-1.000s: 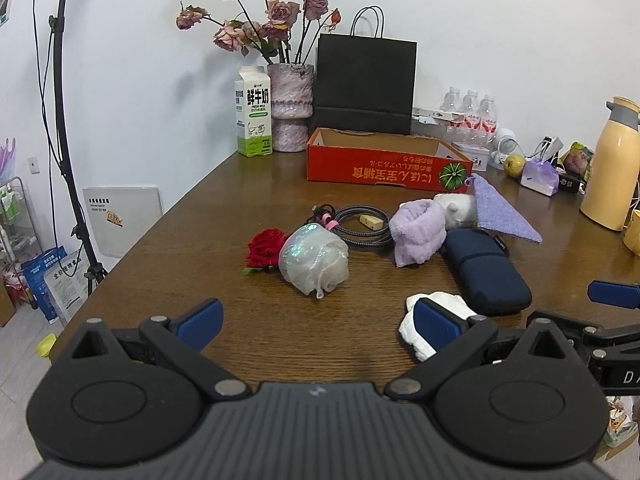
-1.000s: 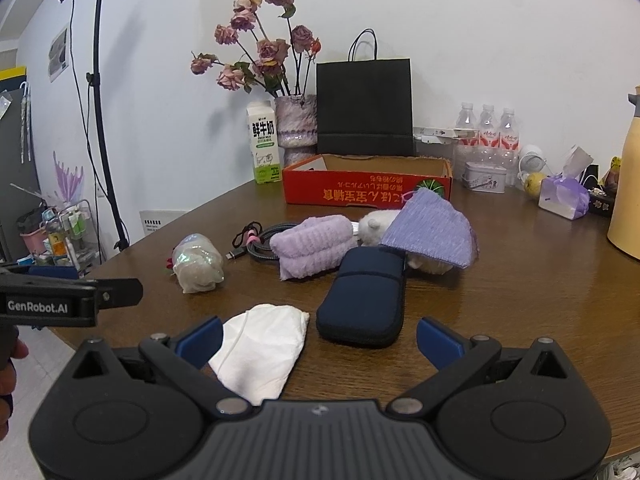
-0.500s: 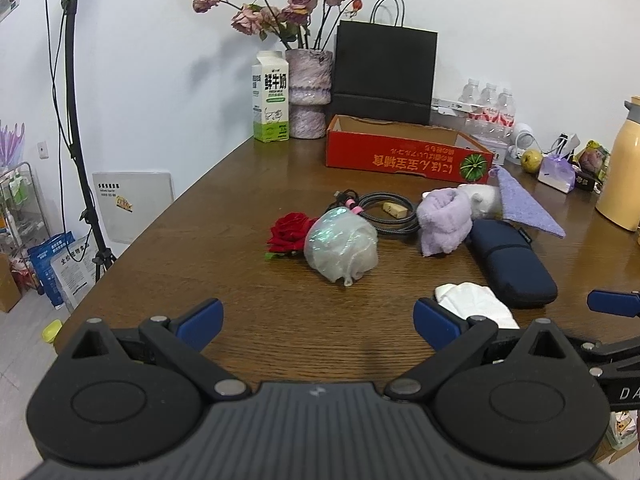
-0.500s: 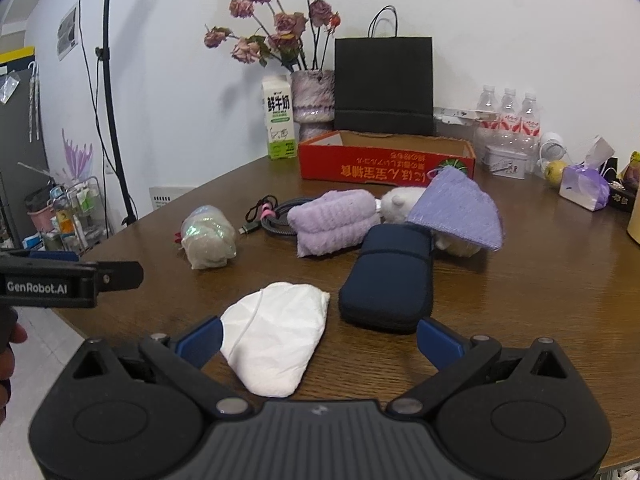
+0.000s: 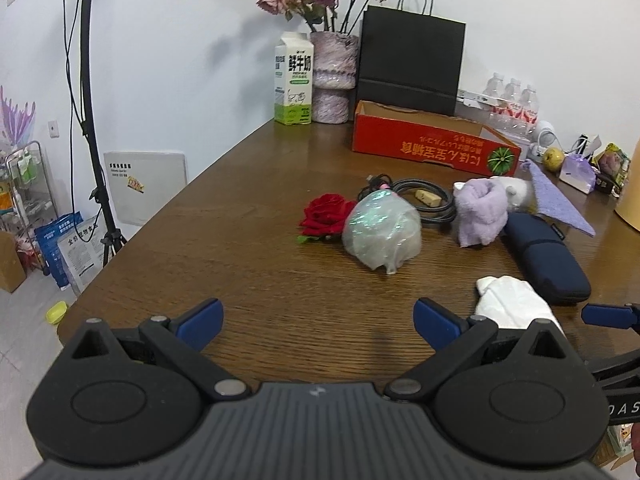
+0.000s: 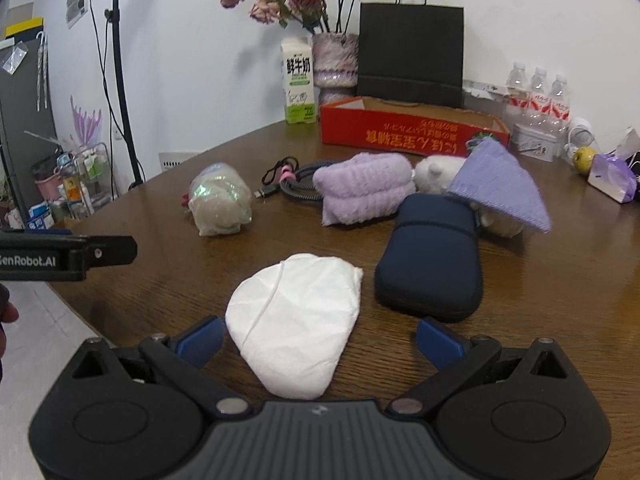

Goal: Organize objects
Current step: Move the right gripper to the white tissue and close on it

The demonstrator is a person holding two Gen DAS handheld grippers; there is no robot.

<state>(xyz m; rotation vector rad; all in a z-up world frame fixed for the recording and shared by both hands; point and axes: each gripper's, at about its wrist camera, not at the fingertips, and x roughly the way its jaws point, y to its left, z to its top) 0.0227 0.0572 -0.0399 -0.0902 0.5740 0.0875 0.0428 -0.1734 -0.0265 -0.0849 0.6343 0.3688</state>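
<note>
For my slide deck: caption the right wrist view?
Open right gripper above crumpled white cloth beside dark navy pouch.

Left claw [image 5: 316,318] gapes empty over the wooden table [image 5: 248,240].

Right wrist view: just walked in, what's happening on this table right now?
A person holds two grippers over a wooden table, both open and empty. The right gripper hovers by the white folded cloth, which lies between its fingers, untouched. The left gripper hangs over bare wood, facing the plastic-wrapped bundle. The navy pouch, lilac towel and cable lie loose; the red box behind holds nothing visible.
</note>
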